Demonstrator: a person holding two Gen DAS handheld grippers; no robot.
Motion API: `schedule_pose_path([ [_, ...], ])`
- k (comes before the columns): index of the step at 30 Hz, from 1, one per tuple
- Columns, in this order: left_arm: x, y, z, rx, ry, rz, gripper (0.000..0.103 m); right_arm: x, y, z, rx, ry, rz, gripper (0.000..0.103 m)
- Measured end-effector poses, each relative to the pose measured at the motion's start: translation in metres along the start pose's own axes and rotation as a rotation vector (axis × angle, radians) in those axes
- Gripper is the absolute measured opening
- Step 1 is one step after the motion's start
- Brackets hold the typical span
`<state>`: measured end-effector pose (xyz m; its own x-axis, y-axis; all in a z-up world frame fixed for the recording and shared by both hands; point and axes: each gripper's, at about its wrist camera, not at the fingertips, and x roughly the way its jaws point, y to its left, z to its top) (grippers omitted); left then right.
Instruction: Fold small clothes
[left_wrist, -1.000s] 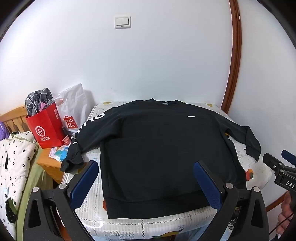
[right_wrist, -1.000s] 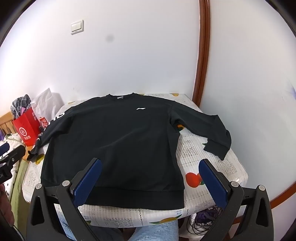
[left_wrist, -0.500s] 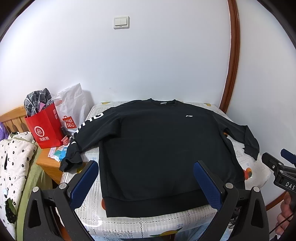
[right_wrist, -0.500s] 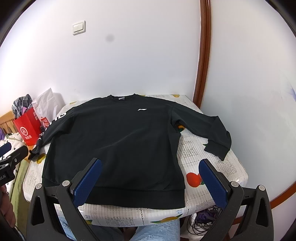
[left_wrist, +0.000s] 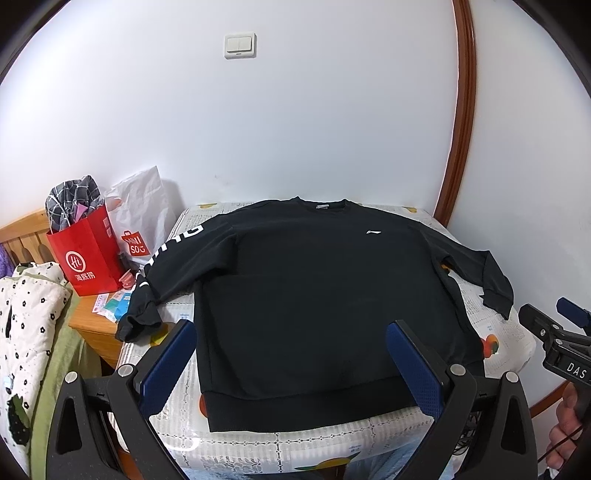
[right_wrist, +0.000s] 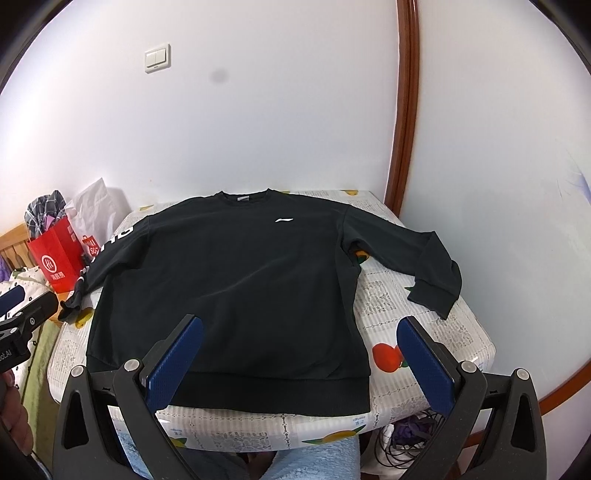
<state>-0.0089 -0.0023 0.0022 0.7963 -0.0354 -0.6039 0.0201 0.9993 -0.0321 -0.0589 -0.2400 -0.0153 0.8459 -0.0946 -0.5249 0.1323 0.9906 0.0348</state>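
Two sets of tongs hang in the air on your side of the tabletop (right_wrist: 424, 314), each spread wide and holding nothing. Your left tongs (left_wrist: 291, 354) sit above the near hem, with the blue pads framing the lower left part of the sweatshirt (left_wrist: 317, 295). Your right tongs (right_wrist: 299, 350) frame the hem's right corner and the bare patterned cloth beside it.

Ahead of them, the black sweatshirt lies flat and face up, collar toward the wall, hem just short of the near edge. Its right sleeve (right_wrist: 417, 258) bends outward, and the cuff rests close to the right edge. Its left sleeve (left_wrist: 166, 269), the one with white lettering, runs off the left side so the cuff droops past the edge.

That drooping cuff looks like your main risk: pull the body toward you and its weight may drag the sleeve further down or twist the shoulder. Pinching the thick hem could also catch only the top layer, so the back would lag and wrinkle. Beyond the left edge stand a red bag (left_wrist: 86, 254) and a white bag (left_wrist: 142, 218); a wide sleeve swing might snag them.
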Motion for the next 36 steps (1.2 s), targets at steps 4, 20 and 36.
schedule_pose_path([
  [4,0.0008,0.0001,0.0007,0.000,0.002,-0.001,0.103,0.0005,0.0006,0.0006,0.002,-0.001,0.000,0.103],
  [20,0.0010,0.0001,0.0008,-0.004,0.000,-0.003,0.103,-0.0003,-0.0020,-0.0029,0.020,-0.002,0.003,0.103],
  [36,-0.0010,-0.0024,-0.0008,-0.001,-0.001,-0.008,0.103,-0.0018,-0.0040,-0.0014,0.027,-0.006,0.001,0.103],
])
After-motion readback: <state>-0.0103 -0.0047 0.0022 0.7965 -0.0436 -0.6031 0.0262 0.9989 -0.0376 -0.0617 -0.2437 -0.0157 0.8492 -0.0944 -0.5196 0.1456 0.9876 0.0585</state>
